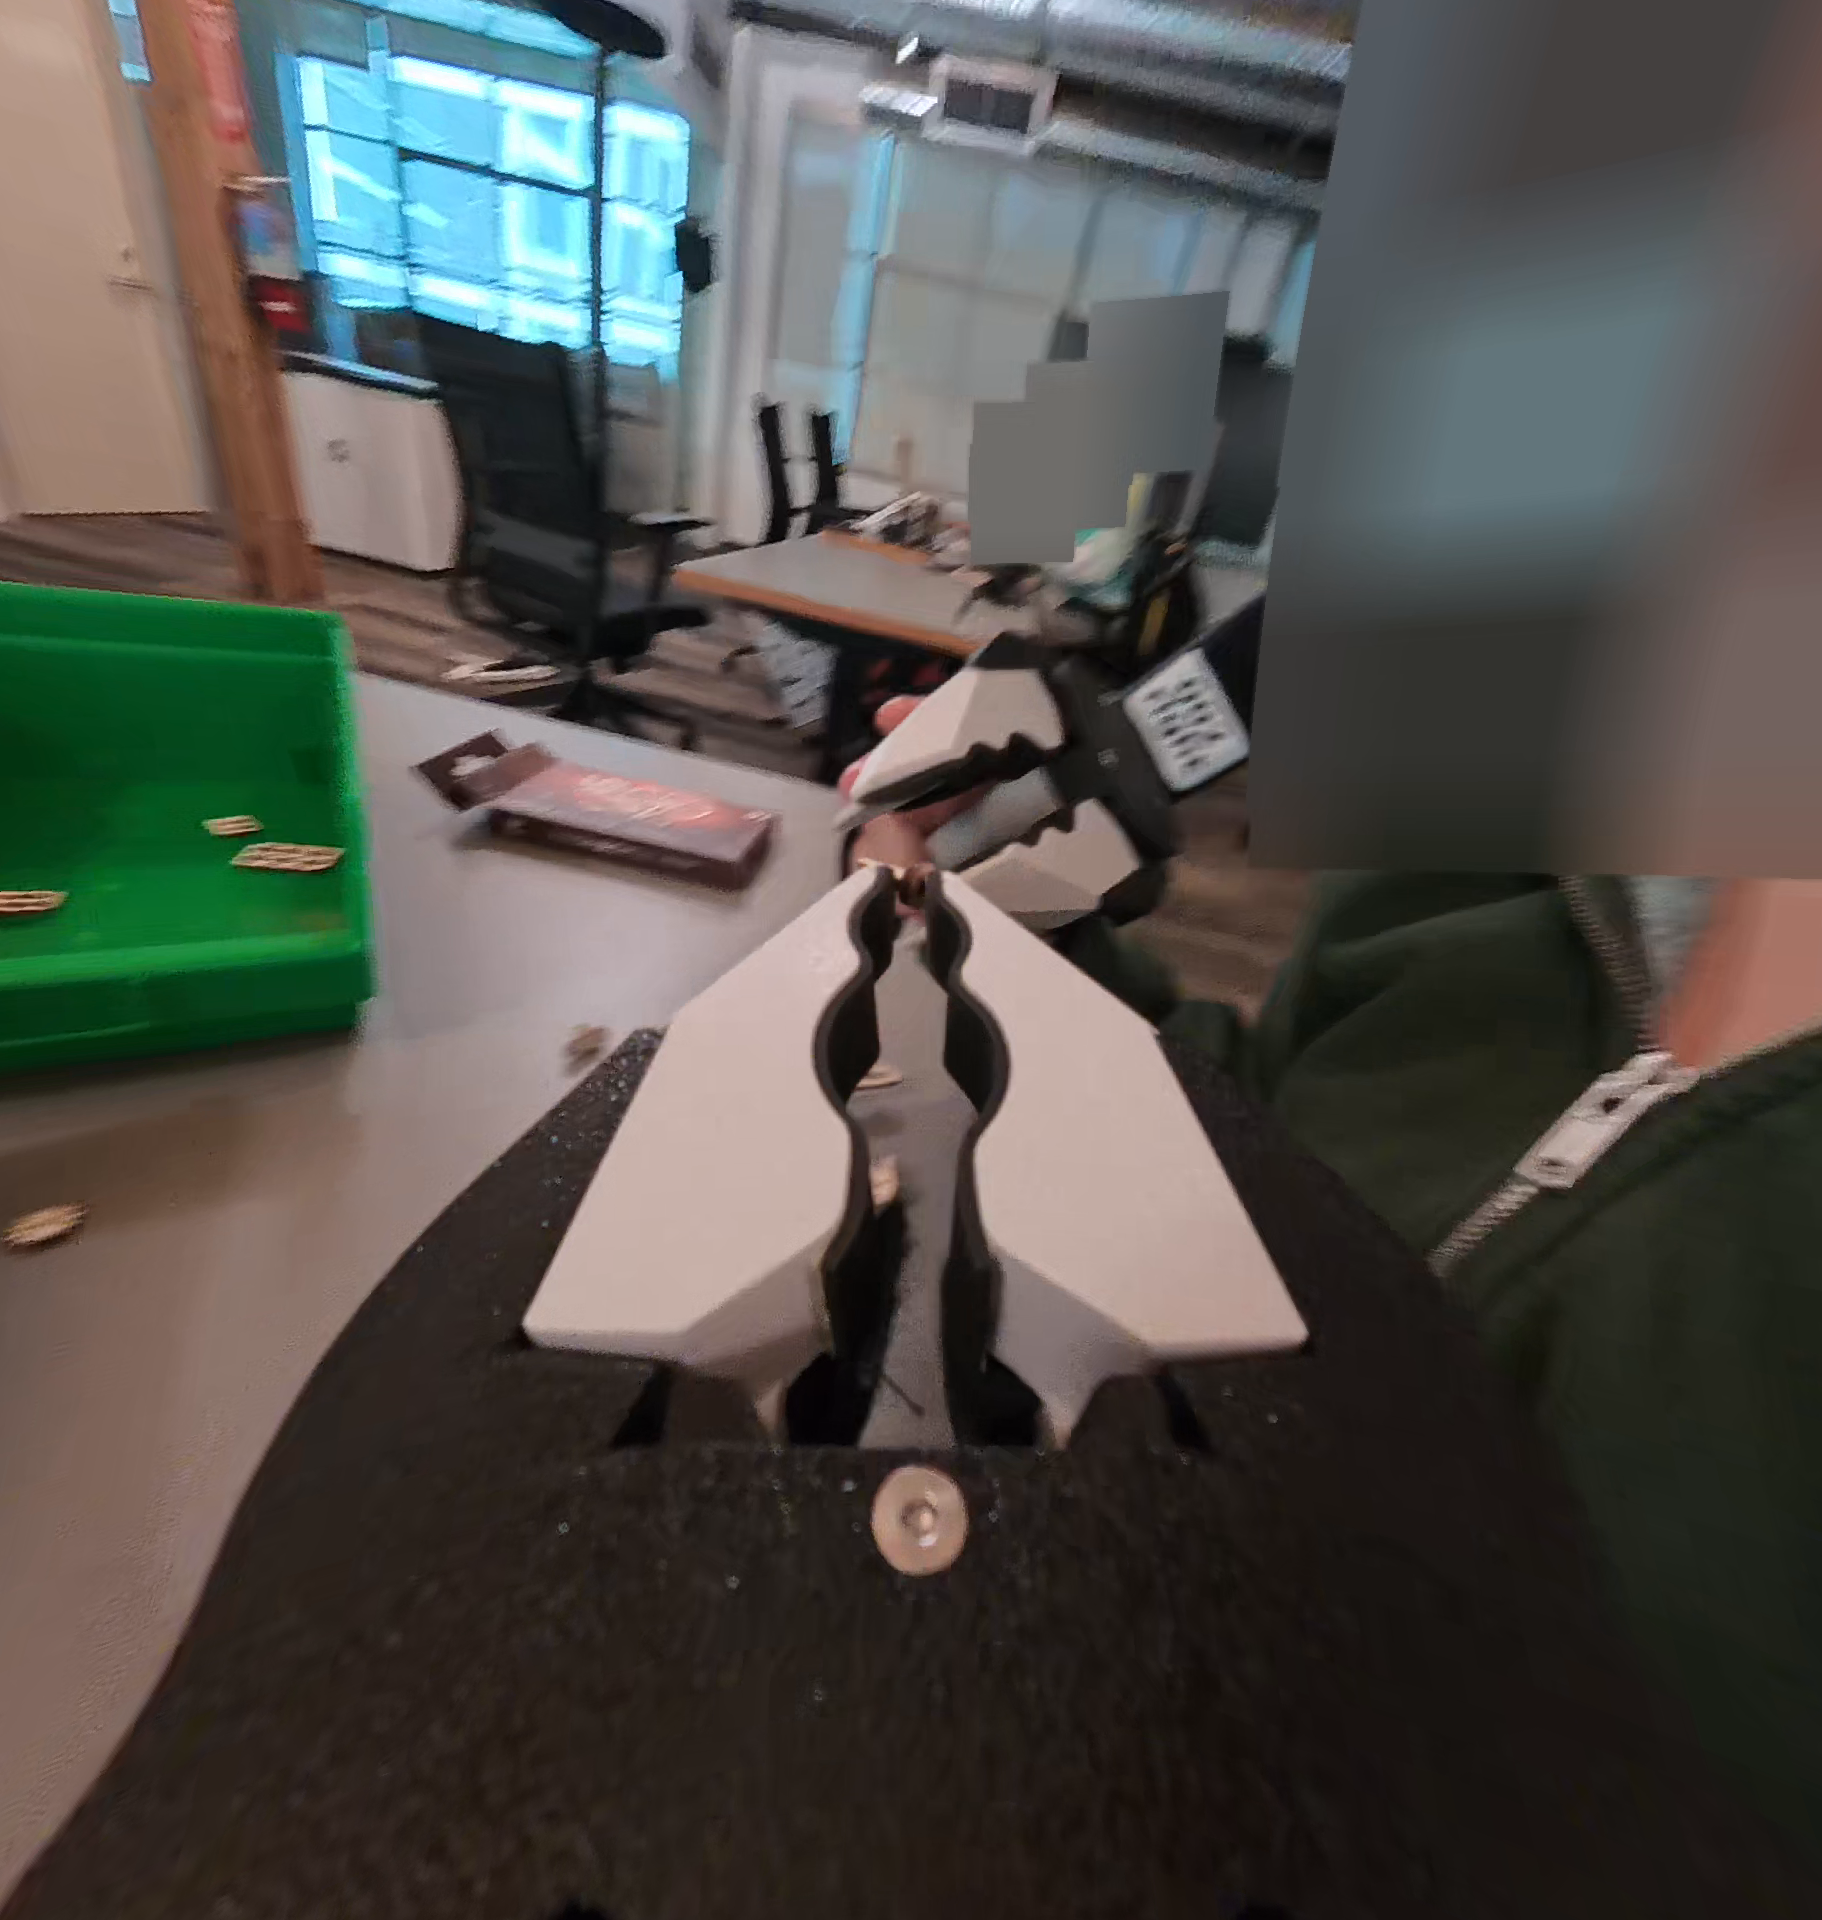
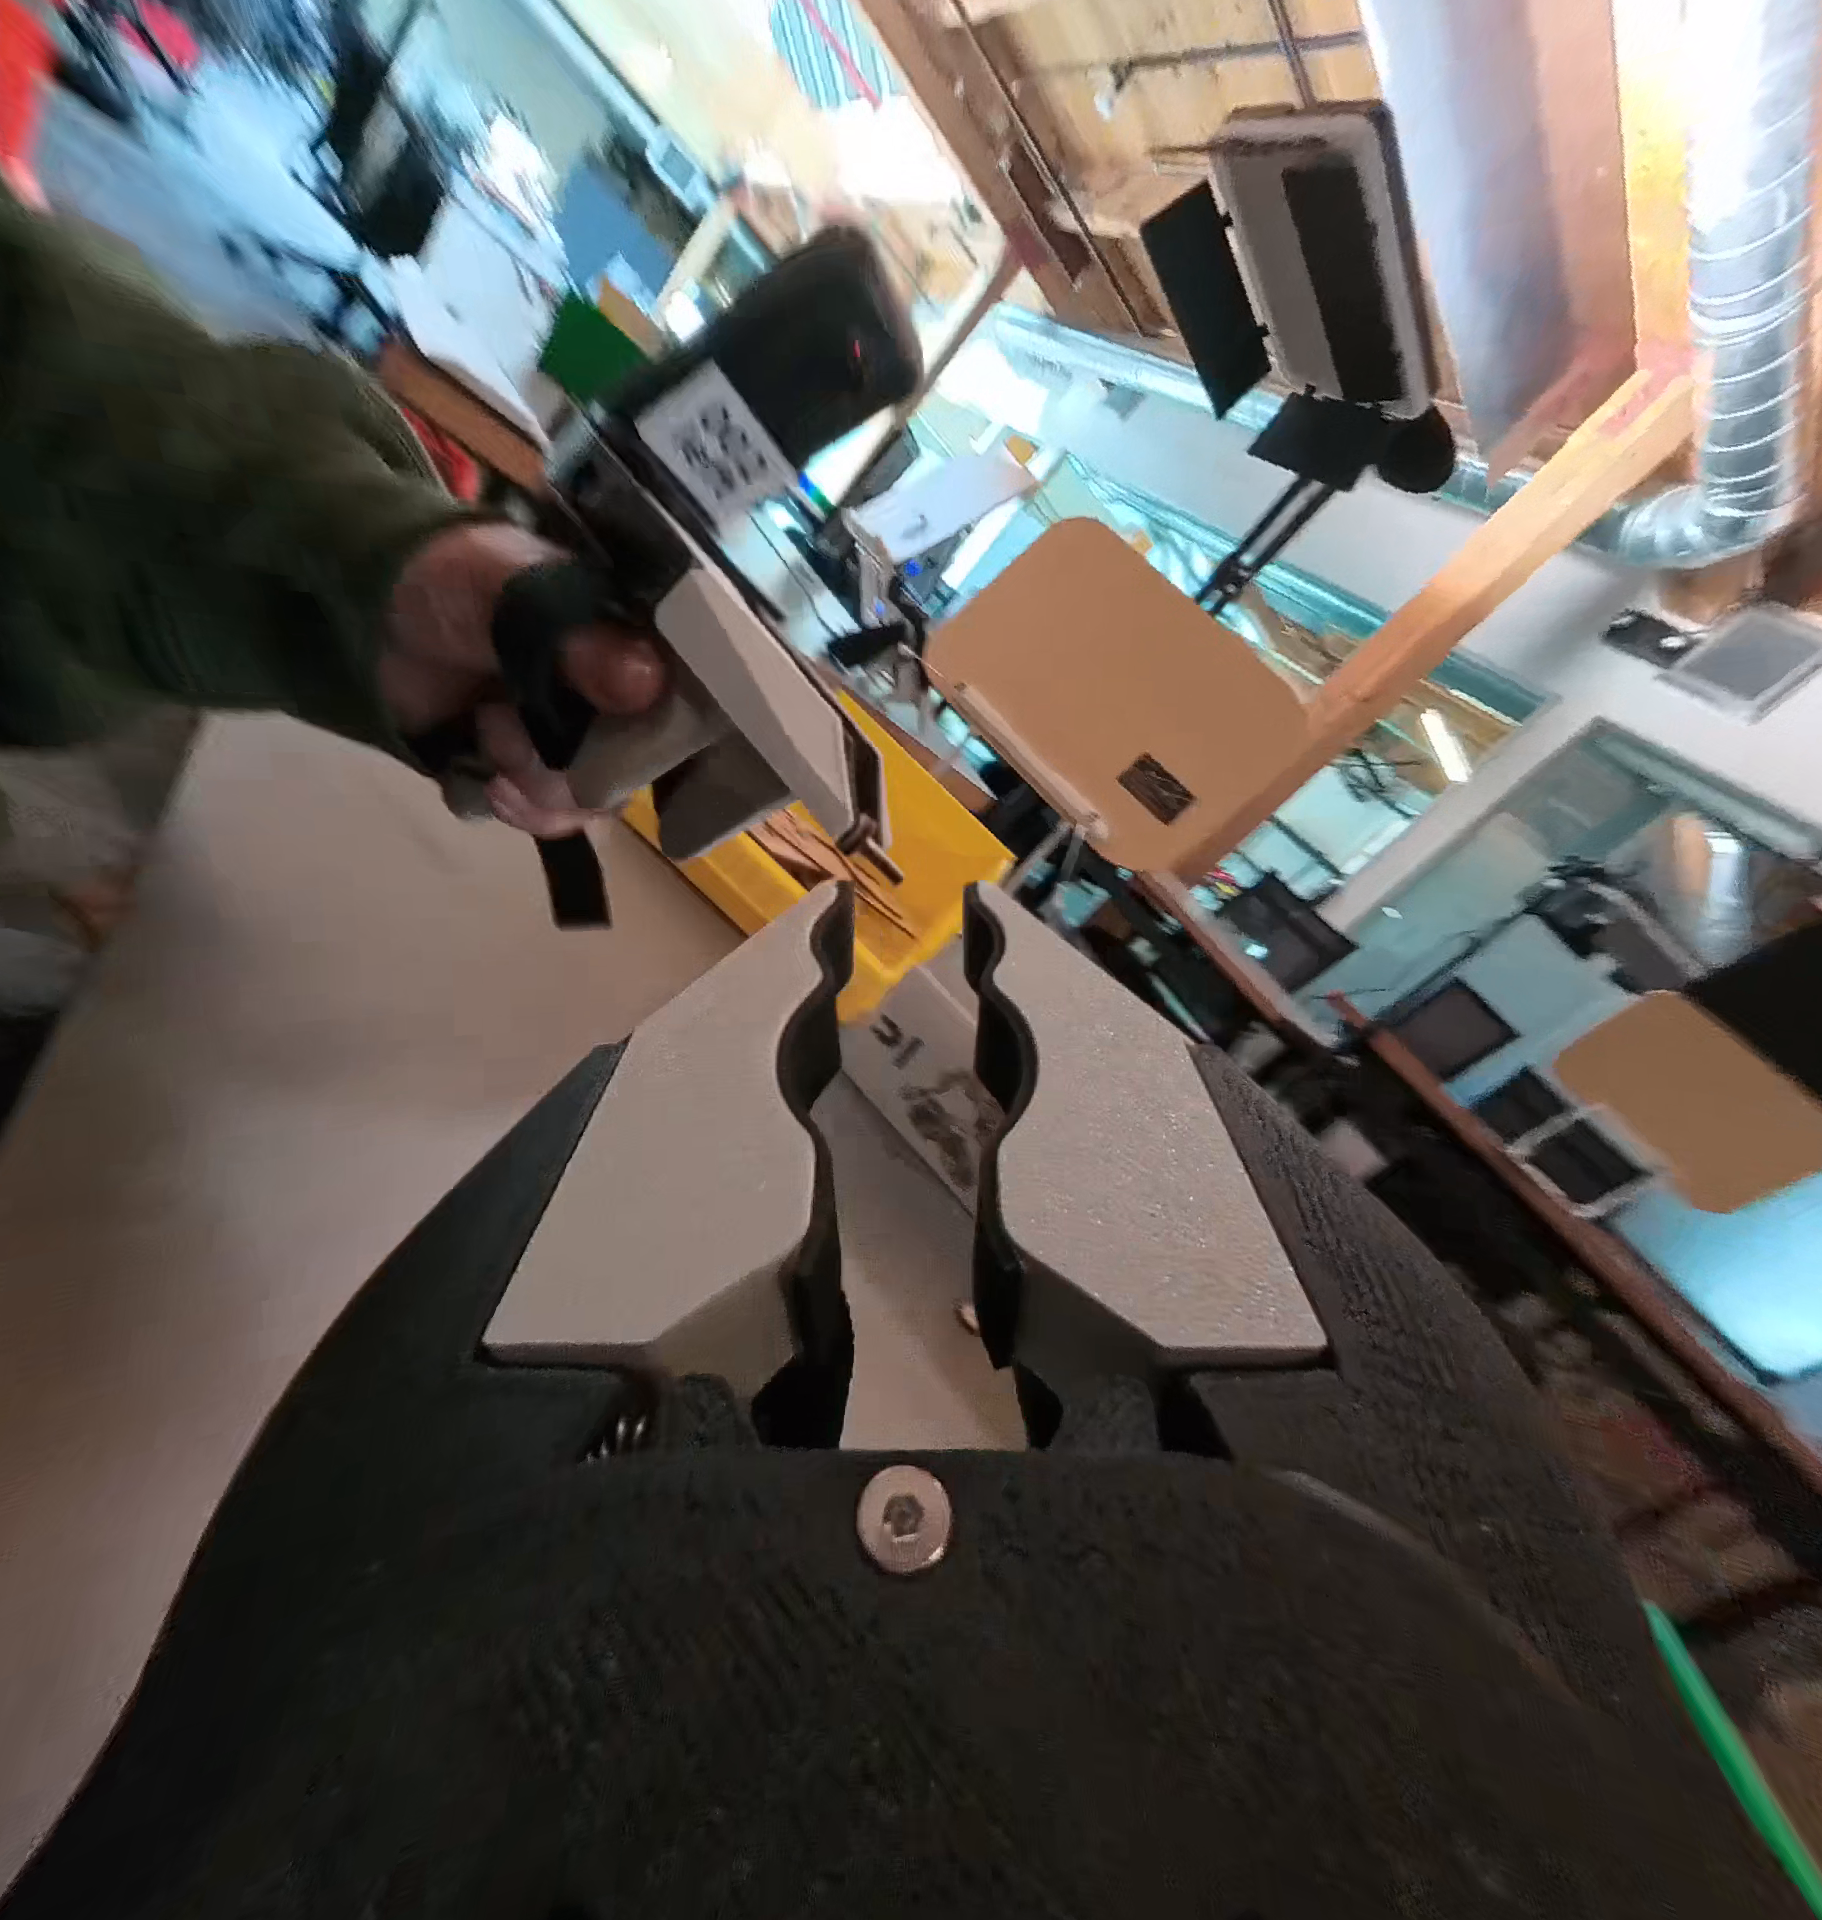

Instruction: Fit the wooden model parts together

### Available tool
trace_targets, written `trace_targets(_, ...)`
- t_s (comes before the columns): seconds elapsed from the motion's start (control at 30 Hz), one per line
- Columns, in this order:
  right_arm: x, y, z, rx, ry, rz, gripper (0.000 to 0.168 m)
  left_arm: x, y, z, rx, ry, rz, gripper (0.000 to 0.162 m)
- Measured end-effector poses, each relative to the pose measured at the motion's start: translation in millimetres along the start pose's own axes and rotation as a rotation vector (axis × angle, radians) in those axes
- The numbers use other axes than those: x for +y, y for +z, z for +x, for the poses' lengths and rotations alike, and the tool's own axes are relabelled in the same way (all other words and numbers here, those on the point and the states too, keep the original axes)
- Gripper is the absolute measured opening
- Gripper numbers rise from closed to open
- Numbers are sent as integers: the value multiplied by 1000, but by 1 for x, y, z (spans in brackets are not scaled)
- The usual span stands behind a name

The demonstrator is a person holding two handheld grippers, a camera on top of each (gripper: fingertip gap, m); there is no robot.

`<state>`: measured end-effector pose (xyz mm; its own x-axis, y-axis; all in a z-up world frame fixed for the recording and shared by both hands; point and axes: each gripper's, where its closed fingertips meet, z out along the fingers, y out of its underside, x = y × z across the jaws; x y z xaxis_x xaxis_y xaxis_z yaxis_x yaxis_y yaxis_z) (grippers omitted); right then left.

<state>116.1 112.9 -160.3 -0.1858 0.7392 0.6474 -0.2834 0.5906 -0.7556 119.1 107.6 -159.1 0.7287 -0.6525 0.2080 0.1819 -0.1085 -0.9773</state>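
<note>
While both tools hang above the table: I'm lining up a join.
Left gripper [image 1: 905,883]: pinched on a tiny wooden part [image 1: 907,881], right of the green bin [image 1: 159,935].
Right gripper [image 2: 902,904]: spread apart, empty.
Handling: I'd guess light, thin, brittle; grip flat faces, gently.
Hard to see: part's shape blurred, mostly hidden by my fingertips.
</note>
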Motion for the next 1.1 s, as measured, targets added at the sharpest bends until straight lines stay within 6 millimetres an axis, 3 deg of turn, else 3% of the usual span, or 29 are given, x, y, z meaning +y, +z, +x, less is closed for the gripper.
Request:
trace_targets(0.03, -5, -1, -3, -32, 37, 35, 17, -3, -1, 5, 58, -57, 31, 3)
trace_targets(0.2, -26, -7, -14, -128, 108, 165, 12, -5, -5, 28, 352, -364, 93, 4)
trace_targets(0.3, -30, -8, -20, -170, 109, 189, 7, -1, -3, 33, 430, -477, 86, 4)
trace_targets(0.6, -28, -8, -28, -199, 65, 178, 1, 2, -3, 37, 522, -628, 88, 4)
trace_targets(0.73, -18, -5, -24, -181, 81, 112, 1, 3, -1, 25, 463, -661, 101, 5)
trace_targets(0.83, 3, 0, -16, -149, 139, -7, 1, 13, 1, -7, 229, -601, 84, 7)
trace_targets(0.93, 26, 5, -18, -156, 171, -134, 1, 31, -5, -30, -11, -349, -27, 10)
trace_targets(1.1, 50, 10, -31, -221, 179, -264, 1, 46, -4, -25, -135, 105, -212, 16)
